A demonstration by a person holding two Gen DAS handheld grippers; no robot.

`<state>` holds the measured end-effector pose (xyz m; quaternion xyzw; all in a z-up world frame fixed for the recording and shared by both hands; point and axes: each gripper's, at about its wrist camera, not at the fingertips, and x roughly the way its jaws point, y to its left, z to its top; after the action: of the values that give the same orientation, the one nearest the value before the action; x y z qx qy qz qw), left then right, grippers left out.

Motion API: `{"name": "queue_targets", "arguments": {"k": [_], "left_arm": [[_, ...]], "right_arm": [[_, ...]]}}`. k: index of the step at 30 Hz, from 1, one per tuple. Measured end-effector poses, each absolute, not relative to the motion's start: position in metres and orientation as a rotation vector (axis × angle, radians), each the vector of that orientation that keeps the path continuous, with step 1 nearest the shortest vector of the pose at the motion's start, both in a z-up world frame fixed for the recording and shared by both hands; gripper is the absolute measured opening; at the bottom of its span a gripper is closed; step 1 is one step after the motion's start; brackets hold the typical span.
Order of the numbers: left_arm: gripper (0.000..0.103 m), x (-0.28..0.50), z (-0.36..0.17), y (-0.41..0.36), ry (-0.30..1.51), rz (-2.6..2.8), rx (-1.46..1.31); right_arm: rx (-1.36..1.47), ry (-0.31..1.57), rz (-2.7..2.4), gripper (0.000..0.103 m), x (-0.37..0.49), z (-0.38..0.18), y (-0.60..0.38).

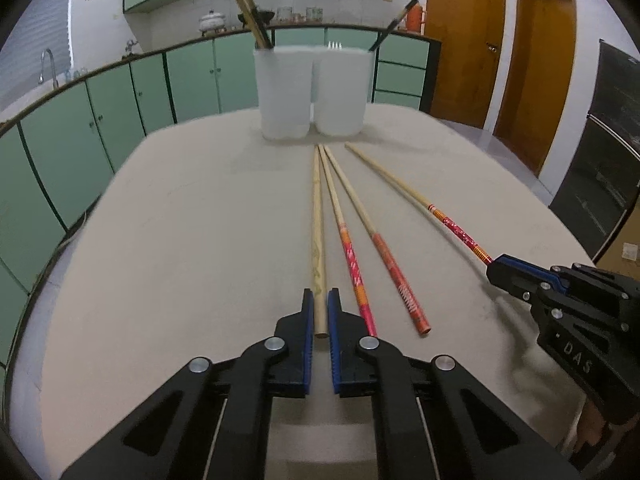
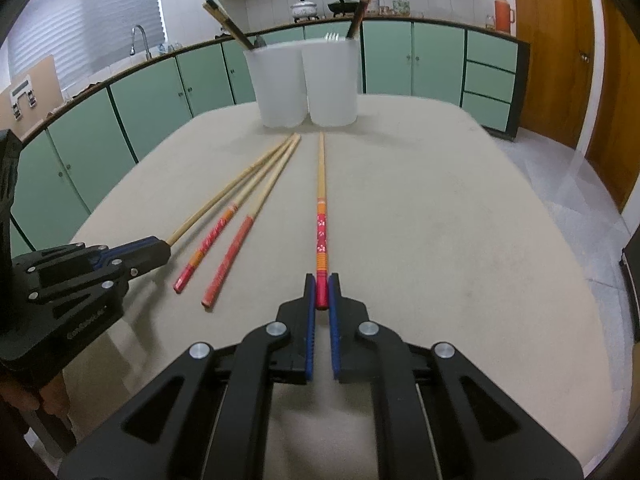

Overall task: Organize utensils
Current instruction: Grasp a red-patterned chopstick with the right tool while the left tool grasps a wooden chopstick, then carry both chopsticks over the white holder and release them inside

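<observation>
Plain wooden chopstick (image 1: 319, 240) is clamped at its butt end by the left gripper (image 1: 320, 300), flat on the table (image 1: 180, 240). Red-handled chopstick (image 2: 321, 216) is pinched by the right gripper (image 2: 322, 284). Two more chopsticks (image 1: 394, 264) are left lying between, pointing at the white cups (image 1: 310, 92).

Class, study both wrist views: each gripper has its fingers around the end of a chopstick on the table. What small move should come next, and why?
Probably lift both together. The left gripper grips the plain wooden chopstick, the right gripper the red-patterned chopstick. Both sticks appear to lie on the table, short of the two white holders, so raising them comes before carrying.
</observation>
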<state>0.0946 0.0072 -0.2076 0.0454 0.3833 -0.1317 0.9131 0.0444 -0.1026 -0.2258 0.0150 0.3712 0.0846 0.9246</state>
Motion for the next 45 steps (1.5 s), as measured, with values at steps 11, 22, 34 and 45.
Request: {"name": "queue_targets", "arguments": {"k": [11, 22, 34, 45], "left_arm": [[0.007, 0.088, -0.129, 0.019, 0.613, -0.268, 0.084], [0.007, 0.112, -0.077, 0.008, 0.494, -0.295, 0.091], [0.007, 0.126, -0.042, 0.009, 0.429, -0.315, 0.073], [0.007, 0.136, -0.005, 0.011, 0.352, -0.337, 0.055]], "right_arm": [[0.006, 0.599, 0.201, 0.005, 0.042, -0.153, -0.114], [0.049, 0.493, 0.254, 0.005, 0.066, -0.085, -0.125], [0.062, 0.472, 0.317, 0.005, 0.094, -0.039, -0.127], [0.079, 0.44, 0.344, 0.005, 0.113, 0.002, -0.14]]}}
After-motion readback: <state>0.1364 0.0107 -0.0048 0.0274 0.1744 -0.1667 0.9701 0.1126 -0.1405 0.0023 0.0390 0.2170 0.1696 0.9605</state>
